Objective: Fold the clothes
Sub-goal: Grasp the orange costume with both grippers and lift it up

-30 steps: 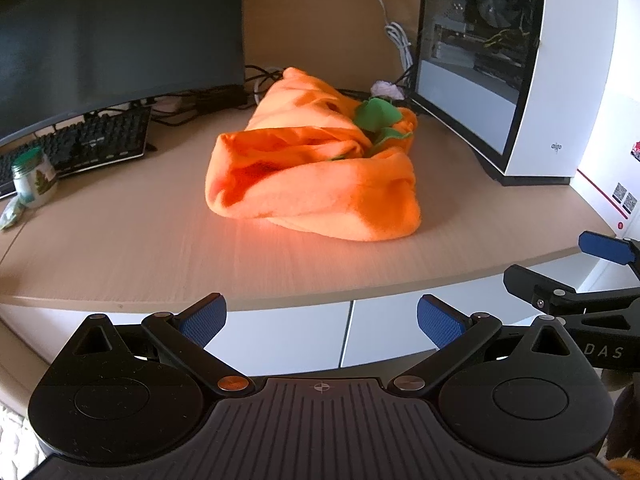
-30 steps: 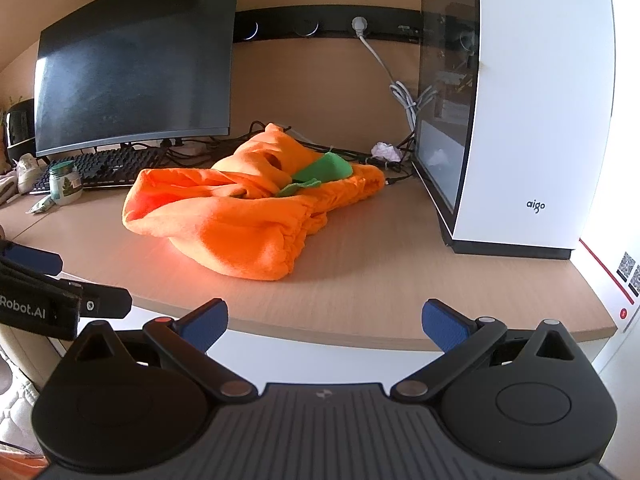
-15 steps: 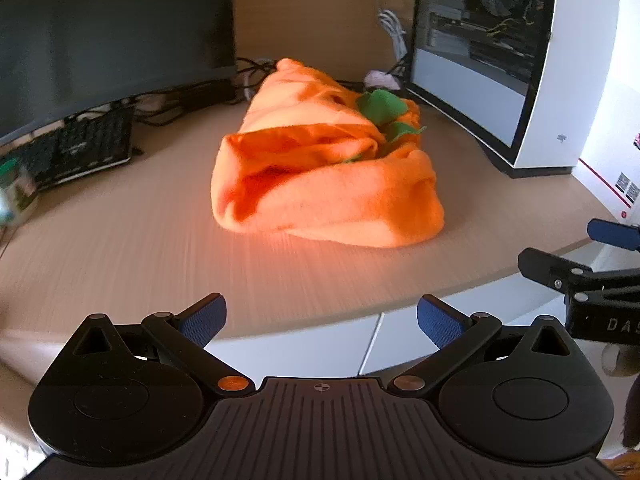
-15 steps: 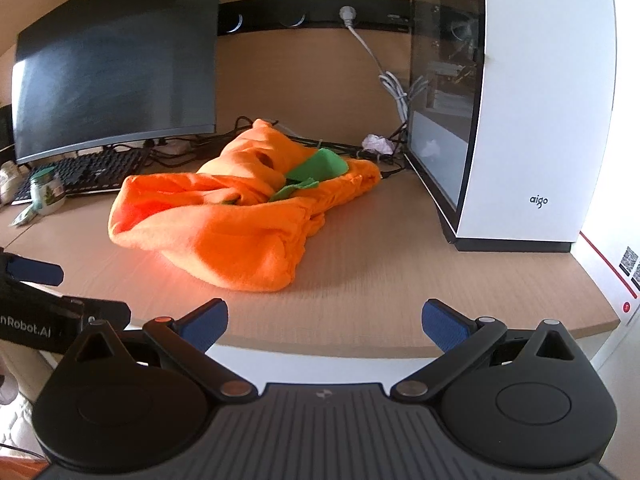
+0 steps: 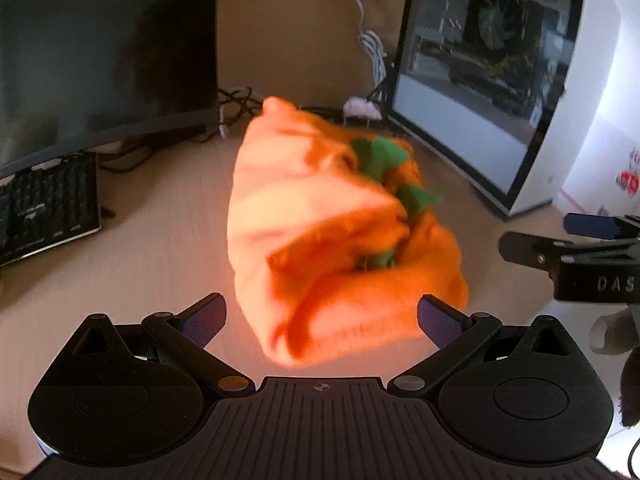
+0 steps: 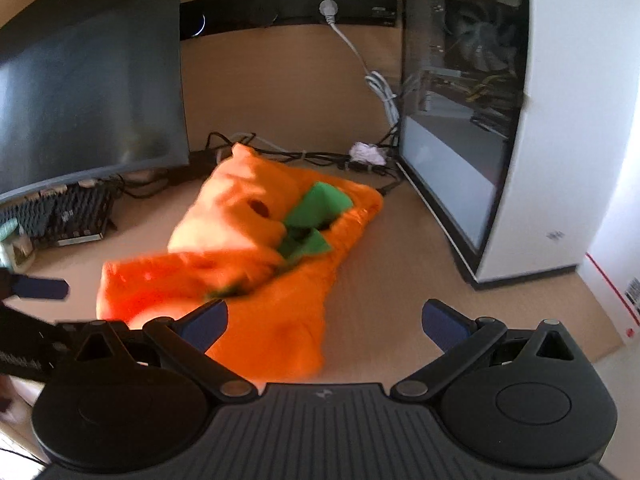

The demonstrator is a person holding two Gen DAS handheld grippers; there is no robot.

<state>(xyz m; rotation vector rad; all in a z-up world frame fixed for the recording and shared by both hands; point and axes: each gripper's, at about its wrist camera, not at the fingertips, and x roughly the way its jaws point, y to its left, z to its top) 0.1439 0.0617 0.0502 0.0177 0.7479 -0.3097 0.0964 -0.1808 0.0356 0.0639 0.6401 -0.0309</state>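
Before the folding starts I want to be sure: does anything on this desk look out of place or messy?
Yes. The orange garment lies in a crumpled heap on the desk, with green pieces bunched inside. Tangled cables and a crumpled white wad lie behind it. Nothing looks spilled or damaged.

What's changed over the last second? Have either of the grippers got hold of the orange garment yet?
Both grippers have moved forward over the desk toward the orange garment. The left gripper and right gripper are now at its near edge, jaws open, neither gripping. The garment lies in the same crumpled heap; monitor, keyboard and PC case are unmoved.
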